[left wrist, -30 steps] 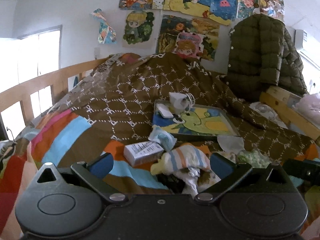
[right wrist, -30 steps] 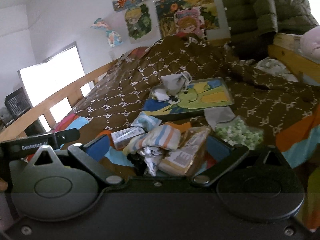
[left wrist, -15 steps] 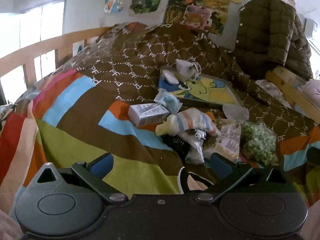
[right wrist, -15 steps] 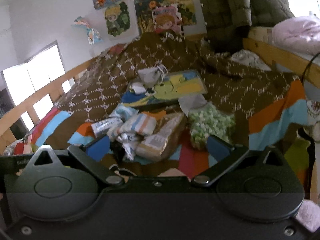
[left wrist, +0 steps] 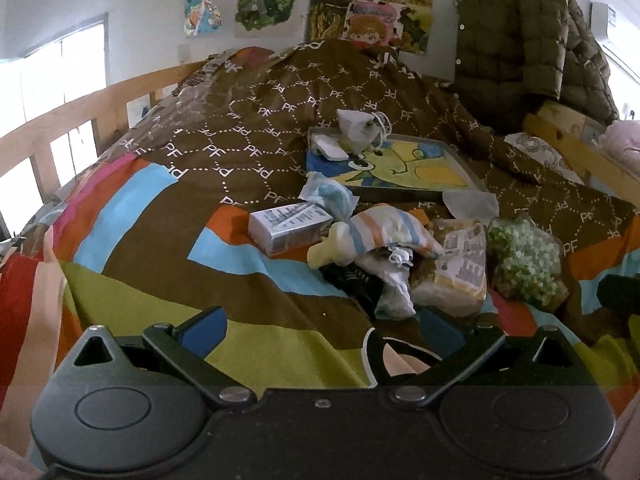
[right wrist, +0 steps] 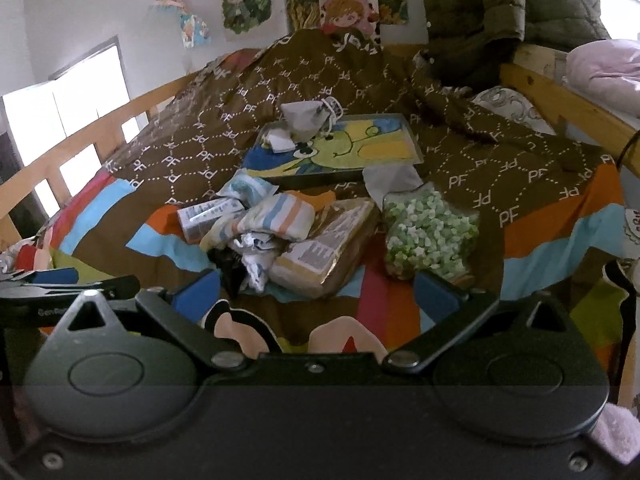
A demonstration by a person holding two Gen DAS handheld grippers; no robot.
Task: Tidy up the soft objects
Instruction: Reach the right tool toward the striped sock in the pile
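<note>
A pile of items lies on the bed quilt (left wrist: pixel 168 240): a striped sock bundle (left wrist: pixel 384 228) (right wrist: pixel 280 216), white crumpled cloth (left wrist: pixel 394 280), a black sock (left wrist: pixel 352 280), a grey carton (left wrist: pixel 290 226) (right wrist: pixel 208 216), a bread pack (left wrist: pixel 456 268) (right wrist: pixel 324 252), a bag of green-white pieces (left wrist: pixel 524 260) (right wrist: pixel 430 232) and a blue-white packet (left wrist: pixel 330 196). A frog-picture tray (left wrist: pixel 404 168) (right wrist: pixel 340 148) behind holds a grey pouch (left wrist: pixel 360 128) and a white pad (left wrist: pixel 330 148). My left gripper (left wrist: pixel 320 330) and right gripper (right wrist: pixel 316 292) are open and empty, just short of the pile.
A wooden bed rail (left wrist: pixel 80 112) runs along the left. A green padded jacket (left wrist: pixel 520 48) hangs at the back right over another wooden rail (right wrist: pixel 560 92). Pink bedding (right wrist: pixel 604 68) lies at far right. My left gripper's finger (right wrist: pixel 60 280) shows in the right wrist view.
Both grippers have pulled back and up from the pile, which now sits farther ahead. More striped quilt shows in front. Nothing was picked up.
</note>
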